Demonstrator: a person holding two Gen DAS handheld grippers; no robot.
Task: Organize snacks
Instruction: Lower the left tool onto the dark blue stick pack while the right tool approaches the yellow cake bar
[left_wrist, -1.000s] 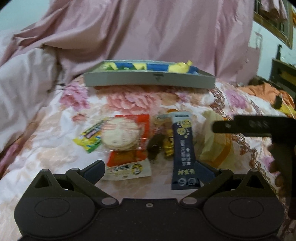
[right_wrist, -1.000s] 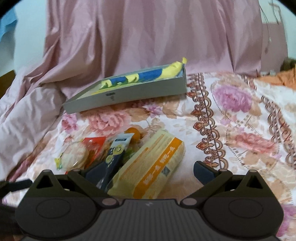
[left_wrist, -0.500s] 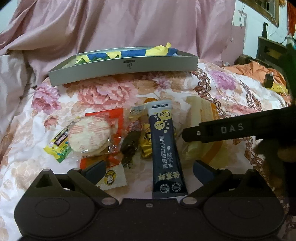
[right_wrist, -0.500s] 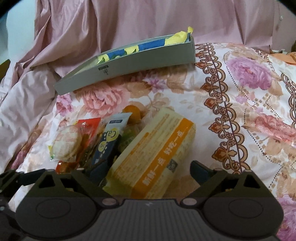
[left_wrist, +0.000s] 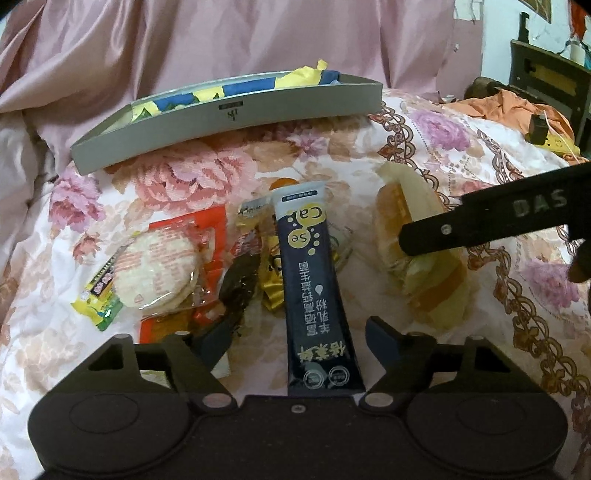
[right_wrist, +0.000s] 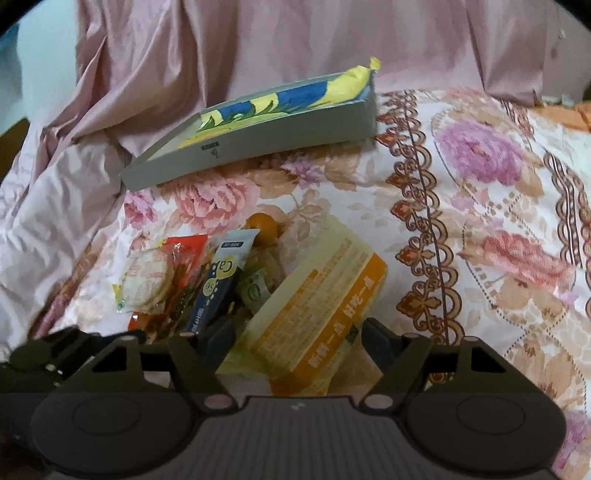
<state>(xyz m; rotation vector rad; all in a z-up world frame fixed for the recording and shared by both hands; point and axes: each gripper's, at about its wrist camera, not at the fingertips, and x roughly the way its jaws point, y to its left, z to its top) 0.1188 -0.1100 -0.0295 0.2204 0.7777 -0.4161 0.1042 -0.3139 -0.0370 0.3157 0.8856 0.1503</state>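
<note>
Between your L gripper (left_wrist: 297, 336) tips: navy sachet (left_wrist: 314, 291), jaws apart. R gripper (right_wrist: 297, 338), also apart, straddles yellow pack (right_wrist: 314, 314). Pick step, I'd say: next close, carry to tray (left_wrist: 229, 122) at 12 o'clock.

Navy sachet (left_wrist: 317, 291), floral bedspread (left_wrist: 177, 177)

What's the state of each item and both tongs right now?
left tongs: open, straddling the dark sachet, not closed on it
right tongs: open, around the yellow-orange pack
dark sachet: flat on the bedspread, sealed
yellow-orange pack: lying flat, ungripped
rice cracker: wrapped, flat in the pile
grey tray: open-topped, yellow-blue bag inside
</note>
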